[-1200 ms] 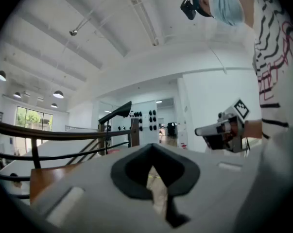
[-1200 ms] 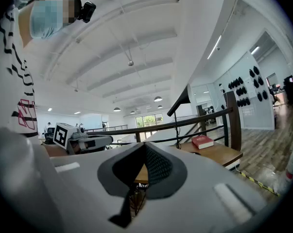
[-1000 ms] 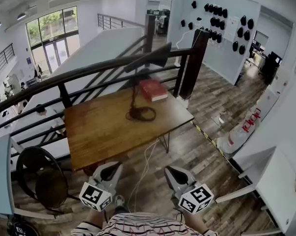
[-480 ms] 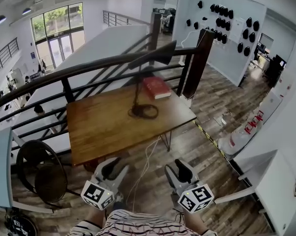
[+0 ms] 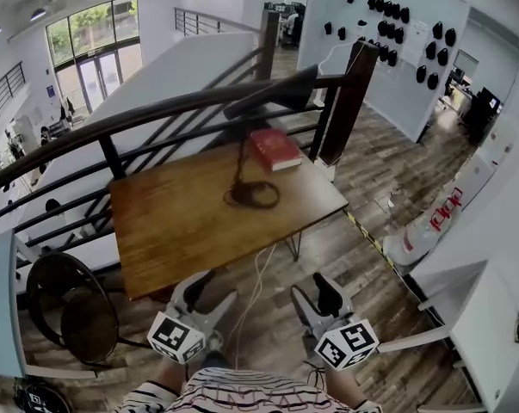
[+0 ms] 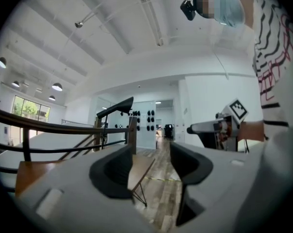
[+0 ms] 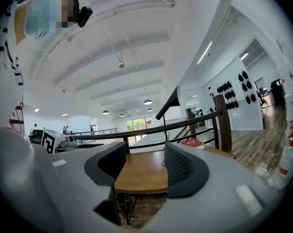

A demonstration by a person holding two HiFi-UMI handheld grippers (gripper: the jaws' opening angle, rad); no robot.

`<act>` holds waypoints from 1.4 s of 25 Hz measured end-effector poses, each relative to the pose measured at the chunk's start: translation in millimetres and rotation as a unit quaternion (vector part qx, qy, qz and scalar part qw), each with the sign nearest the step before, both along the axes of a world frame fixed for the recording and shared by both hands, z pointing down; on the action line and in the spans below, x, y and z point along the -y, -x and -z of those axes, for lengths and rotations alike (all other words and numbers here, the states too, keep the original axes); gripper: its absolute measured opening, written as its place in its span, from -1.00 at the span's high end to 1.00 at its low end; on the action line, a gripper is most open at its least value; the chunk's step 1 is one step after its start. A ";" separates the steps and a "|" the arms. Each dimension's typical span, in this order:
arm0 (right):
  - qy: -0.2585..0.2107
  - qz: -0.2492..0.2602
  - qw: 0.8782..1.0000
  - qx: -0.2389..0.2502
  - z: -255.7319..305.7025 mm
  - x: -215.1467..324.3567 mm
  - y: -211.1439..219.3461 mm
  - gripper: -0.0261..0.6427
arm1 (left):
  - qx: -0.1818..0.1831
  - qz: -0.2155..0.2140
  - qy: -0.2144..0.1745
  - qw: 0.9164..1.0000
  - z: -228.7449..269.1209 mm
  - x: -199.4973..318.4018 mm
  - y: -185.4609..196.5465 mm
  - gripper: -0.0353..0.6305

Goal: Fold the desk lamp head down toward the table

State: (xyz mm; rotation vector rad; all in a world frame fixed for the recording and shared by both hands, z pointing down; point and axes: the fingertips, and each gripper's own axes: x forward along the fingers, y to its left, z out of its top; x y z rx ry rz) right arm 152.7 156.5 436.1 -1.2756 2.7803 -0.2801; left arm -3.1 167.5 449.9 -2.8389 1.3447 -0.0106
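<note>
Brought both claws closer to the near edge of the table (image 5: 177,231) than a second ago, when each was pinched shut; have just been opening the jaws of both. Holding the left claw (image 5: 212,292) parted now, with only floor and a table corner showing through the gap. Holding the right claw (image 5: 316,296) spread wider, likewise gripping nothing. Keeping both level and side by side, short of the table and not touching it.

Standing on a raised landing with a plank floor (image 5: 362,248). Looking at a bare brown wooden tabletop, backed along its far side by a dark curved railing (image 5: 147,114). Can see tall windows (image 5: 91,50) far off at the left, and at the right a white wall (image 5: 414,67) hung with rows of small black items. Can make out a round black chair (image 5: 65,304) on the floor left of the table, and a white cable (image 5: 254,286) dropping from the near edge down between the claws.

Find the desk lamp (image 5: 240,157) on the far half of the table, well apart from both claws: ring-shaped base (image 5: 252,194) flat on the wood, thin stem upright, long dark lamp head (image 5: 272,95) raised and slanting up to the right across the railing. Find a red book (image 5: 274,149) lying flat near the base, on the far right part of the table.
</note>
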 end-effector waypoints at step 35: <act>-0.057 -0.109 0.992 -0.041 57.7 252.9 132.9 0.23 | 0.007 -0.070 -0.014 0.997 24.4 272.4 150.6 0.08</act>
